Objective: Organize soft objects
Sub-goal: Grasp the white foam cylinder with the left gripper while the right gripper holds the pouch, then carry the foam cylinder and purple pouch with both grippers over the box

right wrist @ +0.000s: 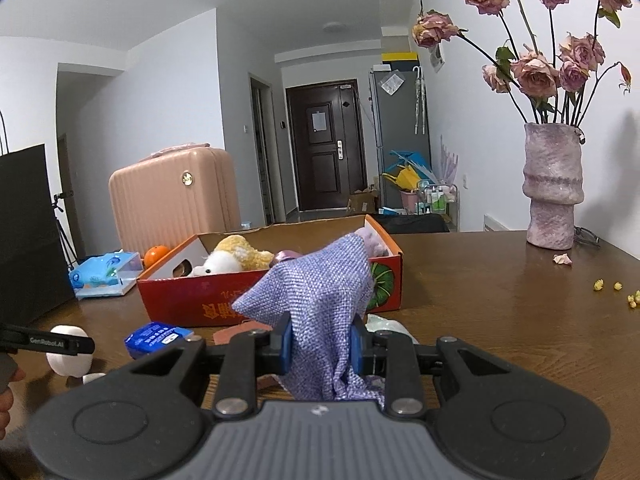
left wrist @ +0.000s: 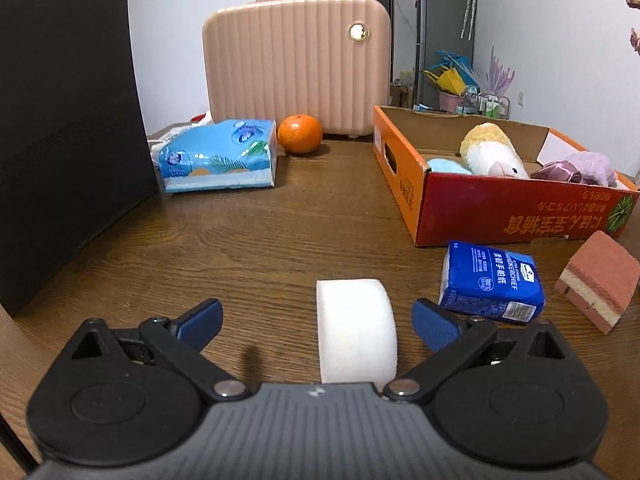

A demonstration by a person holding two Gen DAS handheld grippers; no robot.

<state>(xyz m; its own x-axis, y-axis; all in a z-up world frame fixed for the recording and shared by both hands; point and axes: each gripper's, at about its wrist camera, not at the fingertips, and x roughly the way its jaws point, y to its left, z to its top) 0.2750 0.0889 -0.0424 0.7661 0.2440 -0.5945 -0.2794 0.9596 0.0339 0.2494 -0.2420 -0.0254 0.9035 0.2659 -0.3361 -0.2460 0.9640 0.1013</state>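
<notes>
Right gripper [right wrist: 320,344] above wooden table [right wrist: 500,320]

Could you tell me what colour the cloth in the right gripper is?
Speckled purple-and-white weave cloth; clearest in the right wrist view.

My left gripper [left wrist: 318,326] tilts down toward the table with its blue-padded jaws spread wide, one pad on each side of a white foam roll [left wrist: 356,336] and neither touching it; in the right wrist view its black finger [right wrist: 60,344] juts in from the left edge, with my hand [right wrist: 6,396] just showing behind it. My right gripper [right wrist: 322,346] points slightly downward, its jaws clamped tight on a purple woven cloth [right wrist: 320,304] that bunches between the pads.
</notes>
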